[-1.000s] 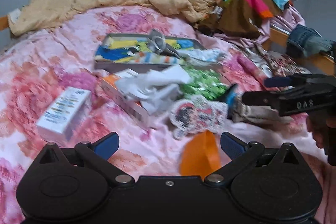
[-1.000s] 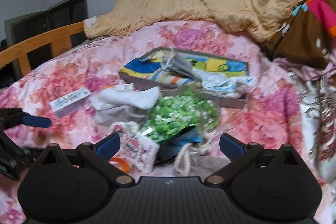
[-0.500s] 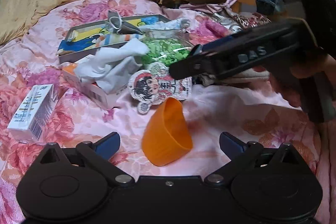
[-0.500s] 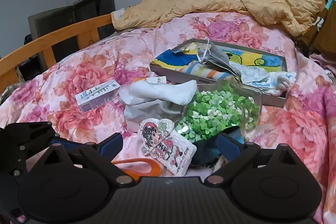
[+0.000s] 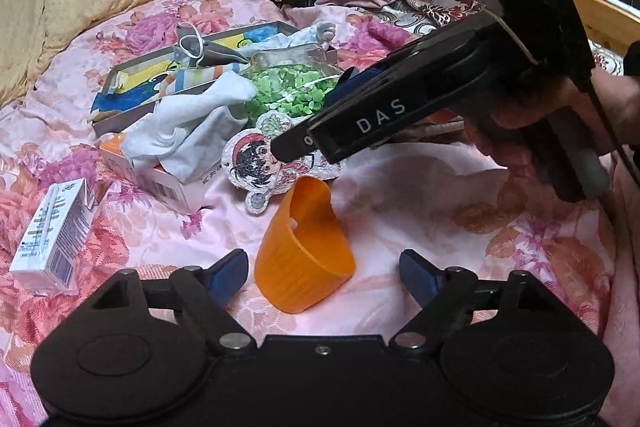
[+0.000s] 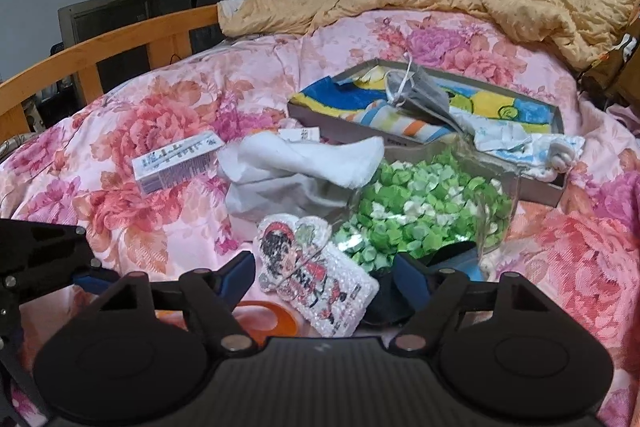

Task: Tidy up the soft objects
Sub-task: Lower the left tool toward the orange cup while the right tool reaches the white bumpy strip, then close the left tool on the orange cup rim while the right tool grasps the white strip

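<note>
Our left gripper (image 5: 322,269) is closing around the tipped-over orange cup (image 5: 304,251), pads not touching it yet. The right gripper (image 6: 324,277) is closing too, with the flat crocheted cartoon patch (image 6: 316,267) between its fingers, mid-bed by the white sock (image 6: 304,163).

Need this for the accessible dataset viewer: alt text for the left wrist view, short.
The left gripper, closing, straddles an orange plastic cup lying on its side on a pink floral bedspread, pads not yet touching it. The right gripper reaches in over a cartoon-character pouch, beside white socks and a bag of green pieces.
</note>
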{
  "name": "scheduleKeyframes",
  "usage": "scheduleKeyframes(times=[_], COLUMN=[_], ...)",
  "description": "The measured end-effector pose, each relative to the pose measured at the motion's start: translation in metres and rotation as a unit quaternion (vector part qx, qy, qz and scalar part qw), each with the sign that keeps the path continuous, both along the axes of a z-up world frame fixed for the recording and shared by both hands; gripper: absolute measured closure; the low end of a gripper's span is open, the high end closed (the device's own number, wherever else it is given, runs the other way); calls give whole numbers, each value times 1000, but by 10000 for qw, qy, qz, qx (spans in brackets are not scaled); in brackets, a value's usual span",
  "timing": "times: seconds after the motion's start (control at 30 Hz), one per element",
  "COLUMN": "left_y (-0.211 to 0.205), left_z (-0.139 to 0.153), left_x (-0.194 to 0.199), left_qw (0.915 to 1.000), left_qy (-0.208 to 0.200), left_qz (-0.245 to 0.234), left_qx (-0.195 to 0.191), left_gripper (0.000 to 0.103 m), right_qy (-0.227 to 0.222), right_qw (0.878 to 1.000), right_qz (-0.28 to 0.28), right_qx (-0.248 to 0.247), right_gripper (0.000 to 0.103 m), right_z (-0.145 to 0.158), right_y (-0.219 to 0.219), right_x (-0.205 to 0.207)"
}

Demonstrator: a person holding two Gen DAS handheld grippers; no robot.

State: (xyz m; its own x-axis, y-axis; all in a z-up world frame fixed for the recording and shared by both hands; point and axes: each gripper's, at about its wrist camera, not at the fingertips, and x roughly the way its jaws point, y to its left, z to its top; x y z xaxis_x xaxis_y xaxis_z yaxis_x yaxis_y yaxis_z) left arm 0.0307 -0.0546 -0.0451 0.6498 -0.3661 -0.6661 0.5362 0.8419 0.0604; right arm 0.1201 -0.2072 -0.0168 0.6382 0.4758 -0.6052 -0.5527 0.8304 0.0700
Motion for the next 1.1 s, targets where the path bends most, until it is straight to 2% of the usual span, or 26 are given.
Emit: scheduleKeyframes(times=[0.17,0.27,0.4,0.6,0.67,0.8,0.97,1.1], left_y=[-2,-3,-4,8,12,16,10,-3], left_z=[-6,-8,-8,-5,-4,-4,-5,-9], left_x=[-1,-2,-2,6,8,10,7,8], left_qw=[9998,9996,9992,9999,9996,9992,9993,9996], left_qy=[-54,-96,-181,68,165,292,303,234], left_qz=[-48,-70,-37,155,210,132,43,75], left_qx=[183,242,364,4,-110,-259,-225,101], left_gripper=[26,31,45,46,46,43,29,30], right_qy=[266,310,360,371,378,370,306,286], right_qw=[9994,9990,9986,9989,9990,9991,9994,9995], right_qz=[230,315,374,275,219,155,144,115], right_qx=[-2,49,69,47,57,101,52,37], right_gripper=[25,34,46,58,59,68,71,73], right_z=[-7,-6,-6,-7,-7,-6,-5,-4], right_y=[5,5,7,6,4,2,4,4], right_x=[-1,-3,-4,-2,-1,1,0,-1])
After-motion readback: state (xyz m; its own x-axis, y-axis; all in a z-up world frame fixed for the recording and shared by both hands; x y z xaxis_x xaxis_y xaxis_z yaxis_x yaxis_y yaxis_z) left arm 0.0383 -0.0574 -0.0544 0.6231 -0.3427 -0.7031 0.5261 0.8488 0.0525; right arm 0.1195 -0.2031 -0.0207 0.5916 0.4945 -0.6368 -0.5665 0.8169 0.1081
